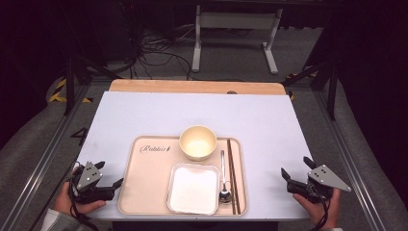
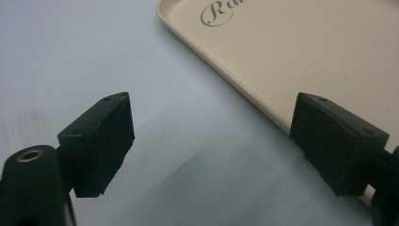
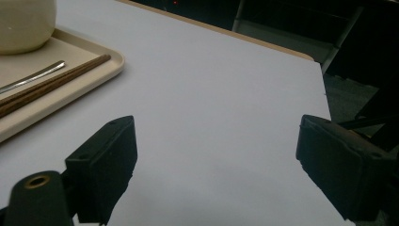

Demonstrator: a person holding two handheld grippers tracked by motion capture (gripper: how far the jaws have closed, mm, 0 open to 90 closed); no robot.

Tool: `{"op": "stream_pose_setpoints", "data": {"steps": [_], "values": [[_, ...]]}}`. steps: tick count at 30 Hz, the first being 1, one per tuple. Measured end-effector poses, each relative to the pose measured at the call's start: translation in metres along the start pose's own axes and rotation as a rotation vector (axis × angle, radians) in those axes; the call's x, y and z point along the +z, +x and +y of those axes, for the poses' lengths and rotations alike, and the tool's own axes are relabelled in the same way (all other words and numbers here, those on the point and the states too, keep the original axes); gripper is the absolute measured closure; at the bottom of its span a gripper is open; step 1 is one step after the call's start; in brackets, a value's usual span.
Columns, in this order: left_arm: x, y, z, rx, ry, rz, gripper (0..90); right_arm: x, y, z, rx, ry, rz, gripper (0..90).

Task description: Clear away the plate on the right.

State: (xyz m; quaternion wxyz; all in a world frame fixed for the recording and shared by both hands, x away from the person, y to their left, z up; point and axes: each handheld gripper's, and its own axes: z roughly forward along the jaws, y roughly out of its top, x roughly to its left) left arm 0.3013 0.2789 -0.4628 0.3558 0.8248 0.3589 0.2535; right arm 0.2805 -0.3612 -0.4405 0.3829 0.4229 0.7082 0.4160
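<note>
— On the white table (image 1: 144, 110), what sits between the grippers?
— A beige plastic tray (image 1: 144, 192), near edge, script perhaps "Relatris".
— The left gripper (image 1: 109, 174) and right gripper (image 1: 294, 168)?
— Both wide open, empty.

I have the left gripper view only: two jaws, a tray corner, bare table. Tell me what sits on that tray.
Observer: A round cream bowl stands at the far side of the tray.
Operator: Go on, the near side.
Observer: A white square dish lies there, empty.
Operator: Report any cutlery.
Observer: A metal spoon and brown chopsticks lie along the tray's right edge.
Operator: Place the right gripper.
Observer: The right gripper is open, off the tray's right side.
</note>
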Motion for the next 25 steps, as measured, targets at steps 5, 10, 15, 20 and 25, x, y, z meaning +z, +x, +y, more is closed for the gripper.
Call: {"op": "stream_pose_setpoints", "data": {"steps": [5,10,15,20,25], "values": [[-0.0015,0.0007,0.0002,-0.001,-0.008,0.005,14.9,0.0010,-0.0026,-0.0010,0.008,0.001,-0.002,13.9],[-0.0015,0.0028,0.0005,-0.002,-0.005,0.009,14.9,0.0015,-0.0006,0.0007,-0.014,0.003,-0.005,14.3],[-0.0010,0.0059,0.0008,-0.010,-0.010,0.011,14.7,0.0043,-0.0034,-0.0023,0.002,0.020,-0.006,14.4],[-0.0006,0.0070,0.0005,-0.012,-0.009,0.013,14.6,0.0057,-0.0050,-0.0031,0.008,0.027,-0.010,14.2],[-0.0005,0.0077,0.0009,-0.020,-0.009,0.016,14.5,0.0061,-0.0061,-0.0038,0.016,0.027,-0.010,14.1]]}}
